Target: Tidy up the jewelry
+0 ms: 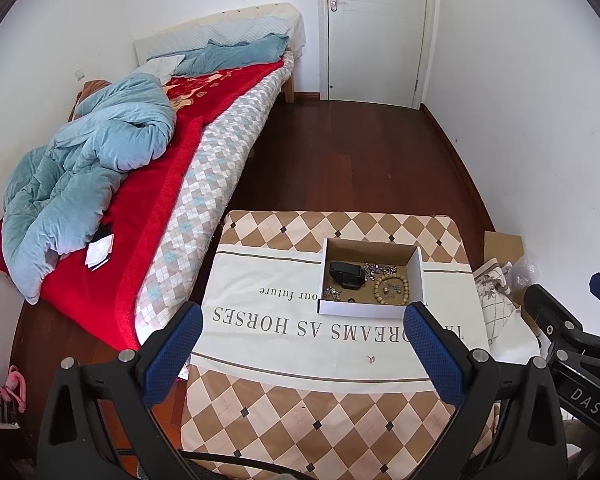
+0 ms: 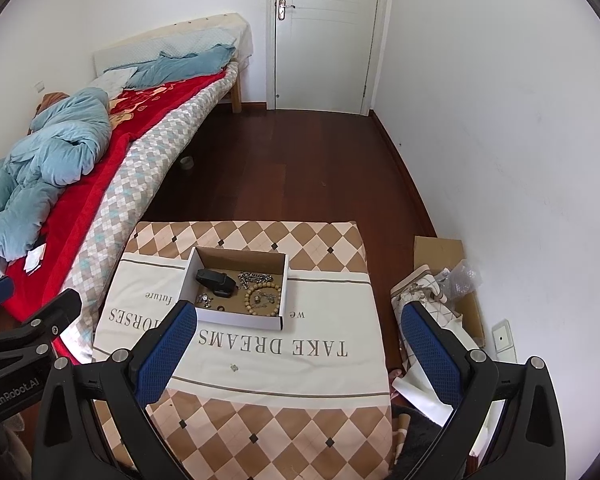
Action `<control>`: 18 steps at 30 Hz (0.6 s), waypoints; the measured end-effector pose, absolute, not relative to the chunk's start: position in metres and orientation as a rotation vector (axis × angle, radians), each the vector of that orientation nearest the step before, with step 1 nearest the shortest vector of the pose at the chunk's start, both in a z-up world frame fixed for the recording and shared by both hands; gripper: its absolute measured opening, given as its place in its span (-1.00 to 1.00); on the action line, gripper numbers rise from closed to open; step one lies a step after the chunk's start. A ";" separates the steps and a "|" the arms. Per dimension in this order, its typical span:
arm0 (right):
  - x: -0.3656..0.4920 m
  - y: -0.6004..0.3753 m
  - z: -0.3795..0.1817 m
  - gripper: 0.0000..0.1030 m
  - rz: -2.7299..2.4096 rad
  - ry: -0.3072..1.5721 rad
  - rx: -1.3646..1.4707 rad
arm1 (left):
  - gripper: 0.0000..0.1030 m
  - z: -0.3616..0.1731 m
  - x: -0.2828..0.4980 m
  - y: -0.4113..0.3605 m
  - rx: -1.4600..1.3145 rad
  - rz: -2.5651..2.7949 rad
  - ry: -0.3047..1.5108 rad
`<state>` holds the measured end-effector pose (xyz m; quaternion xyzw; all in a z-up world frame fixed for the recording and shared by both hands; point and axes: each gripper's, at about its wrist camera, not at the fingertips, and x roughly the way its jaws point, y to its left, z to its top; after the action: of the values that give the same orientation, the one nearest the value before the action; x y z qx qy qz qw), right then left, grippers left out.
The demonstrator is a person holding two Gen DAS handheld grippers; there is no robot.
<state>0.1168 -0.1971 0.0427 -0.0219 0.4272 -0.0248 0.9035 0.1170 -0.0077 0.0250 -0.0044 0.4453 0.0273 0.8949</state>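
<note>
Cardboard box [image 1: 416, 276] holds most jewelry; one earring [image 1: 371, 358] lies outside it, our hand-held grippers [image 1: 304, 344] [image 2: 300, 340] spread, empty.

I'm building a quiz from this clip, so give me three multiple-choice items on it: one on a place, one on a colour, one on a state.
1. Where is the small loose earring?
A in the open white cardboard box
B on the cloth, nearer the camera than the box
C on the bed

2. What colour is the round wooden bead bracelet?
A tan
B red
C blue

3. How do the left gripper jaws stand?
A shut on the bracelet
B open, empty
C shut, empty

Key: B, it lies outside the box; A, the beads are pale brown; B, the jaws are wide apart.
</note>
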 end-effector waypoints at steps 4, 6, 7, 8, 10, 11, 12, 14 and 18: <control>0.117 -0.198 0.044 1.00 -0.048 0.883 -0.044 | 0.99 0.026 0.115 -0.008 -0.008 0.060 0.918; 0.117 -0.198 0.045 1.00 -0.048 0.884 -0.047 | 0.99 0.027 0.115 -0.008 -0.007 0.061 0.917; 0.117 -0.198 0.045 1.00 -0.046 0.884 -0.047 | 0.99 0.027 0.115 -0.008 -0.007 0.063 0.917; 0.117 -0.198 0.046 1.00 -0.048 0.883 -0.047 | 0.99 0.027 0.115 -0.007 -0.006 0.063 0.916; 0.117 -0.198 0.046 1.00 -0.047 0.882 -0.046 | 0.99 0.027 0.115 -0.007 -0.006 0.065 0.915; 0.118 -0.198 0.046 1.00 -0.048 0.881 -0.047 | 0.99 0.028 0.115 -0.007 -0.006 0.067 0.913; 0.118 -0.198 0.047 1.00 -0.047 0.880 -0.047 | 0.99 0.028 0.115 -0.007 -0.008 0.066 0.914; 0.118 -0.199 0.048 1.00 -0.046 0.879 -0.045 | 0.99 0.029 0.115 -0.006 -0.008 0.067 0.912; 0.117 -0.199 0.049 1.00 -0.048 0.875 -0.046 | 0.99 0.029 0.115 -0.006 -0.004 0.068 0.911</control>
<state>0.1174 -0.1986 0.0494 -0.0224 0.4238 -0.0233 0.9052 0.1150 -0.0064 0.0291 -0.0020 0.4397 0.0329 0.8975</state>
